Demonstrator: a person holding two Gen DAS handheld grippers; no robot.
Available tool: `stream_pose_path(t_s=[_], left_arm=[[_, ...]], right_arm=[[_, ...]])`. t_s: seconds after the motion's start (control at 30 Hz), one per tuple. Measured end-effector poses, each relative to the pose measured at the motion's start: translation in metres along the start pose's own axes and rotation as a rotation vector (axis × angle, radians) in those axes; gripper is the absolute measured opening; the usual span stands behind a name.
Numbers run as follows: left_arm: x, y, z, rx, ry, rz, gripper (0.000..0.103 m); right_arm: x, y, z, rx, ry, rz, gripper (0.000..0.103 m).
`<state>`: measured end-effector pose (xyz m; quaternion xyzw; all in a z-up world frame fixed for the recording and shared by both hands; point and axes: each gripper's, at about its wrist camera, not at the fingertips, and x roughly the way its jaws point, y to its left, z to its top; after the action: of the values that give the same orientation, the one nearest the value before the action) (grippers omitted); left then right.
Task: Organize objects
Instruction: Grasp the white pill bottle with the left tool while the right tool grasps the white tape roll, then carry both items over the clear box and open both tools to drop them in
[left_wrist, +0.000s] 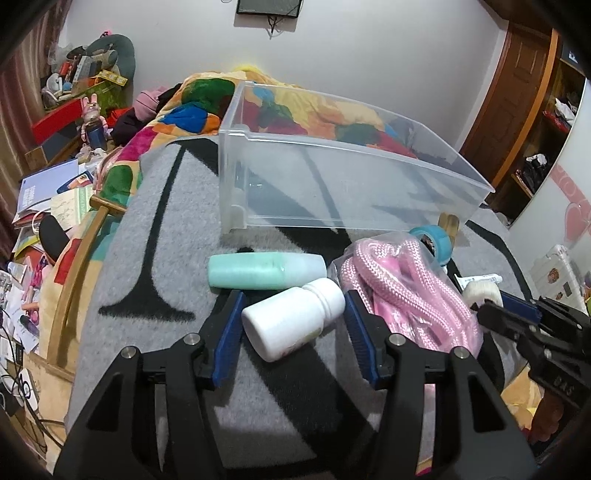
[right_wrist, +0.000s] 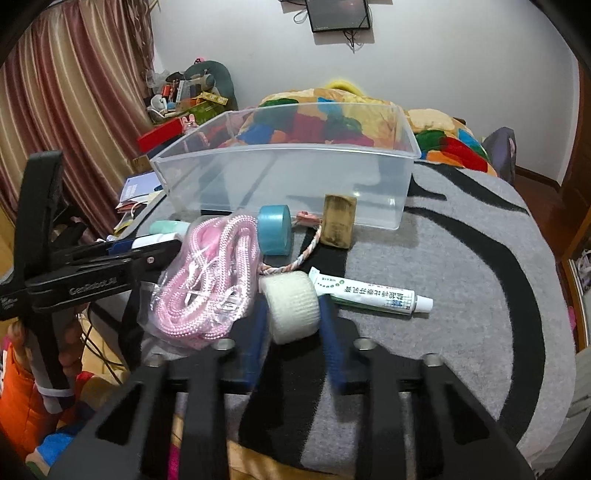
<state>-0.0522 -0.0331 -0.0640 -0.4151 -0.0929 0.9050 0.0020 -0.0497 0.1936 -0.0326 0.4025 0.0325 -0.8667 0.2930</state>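
A clear plastic bin (left_wrist: 332, 173) stands empty on the grey and black mat; it also shows in the right wrist view (right_wrist: 280, 177). My left gripper (left_wrist: 293, 325) is open around a white bottle (left_wrist: 291, 321) lying on its side, its pads just off the bottle. A mint green bottle (left_wrist: 258, 271) lies behind it. A bagged pink rope (left_wrist: 406, 291) lies to the right, also in the right wrist view (right_wrist: 207, 273). My right gripper (right_wrist: 293, 314) has its pads against both sides of a white gauze roll (right_wrist: 291, 310).
A blue tape roll (right_wrist: 275, 230), a wooden block (right_wrist: 338, 225), a braided cord (right_wrist: 303, 254) and a toothpaste tube (right_wrist: 373, 295) lie on the mat (right_wrist: 461, 277) before the bin. A colourful blanket (left_wrist: 207, 110) lies behind. Clutter fills the floor at left (left_wrist: 48, 206).
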Motion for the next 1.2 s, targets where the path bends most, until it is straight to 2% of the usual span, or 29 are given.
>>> stream_pose_path(t_s=[0.23, 0.53, 0.7, 0.83, 0.93, 1.2], left_arm=[[-0.027, 0.002, 0.004, -0.005, -0.052, -0.005, 0.054], [-0.055, -0.006, 0.042, 0.030, -0.154, -0.022, 0.054], [-0.061, -0.011, 0.071, 0.055, -0.193, -0.042, 0.054], [-0.053, -0.017, 0.091, 0.085, -0.193, -0.042, 0.054], [-0.040, -0.020, 0.102, 0.093, -0.165, -0.051, 0.054], [0.011, -0.023, 0.125, 0.106, -0.026, -0.055, 0.054]], right_arm=[[-0.022, -0.001, 0.014, -0.014, -0.091, -0.039, 0.023], [-0.043, -0.002, 0.069, -0.025, -0.216, -0.037, 0.023], [-0.041, 0.001, 0.099, -0.043, -0.257, -0.056, 0.023], [-0.021, -0.004, 0.121, -0.026, -0.222, -0.061, 0.023], [-0.004, -0.011, 0.132, -0.018, -0.188, -0.085, 0.023], [0.034, -0.025, 0.142, -0.009, -0.061, -0.084, 0.023]])
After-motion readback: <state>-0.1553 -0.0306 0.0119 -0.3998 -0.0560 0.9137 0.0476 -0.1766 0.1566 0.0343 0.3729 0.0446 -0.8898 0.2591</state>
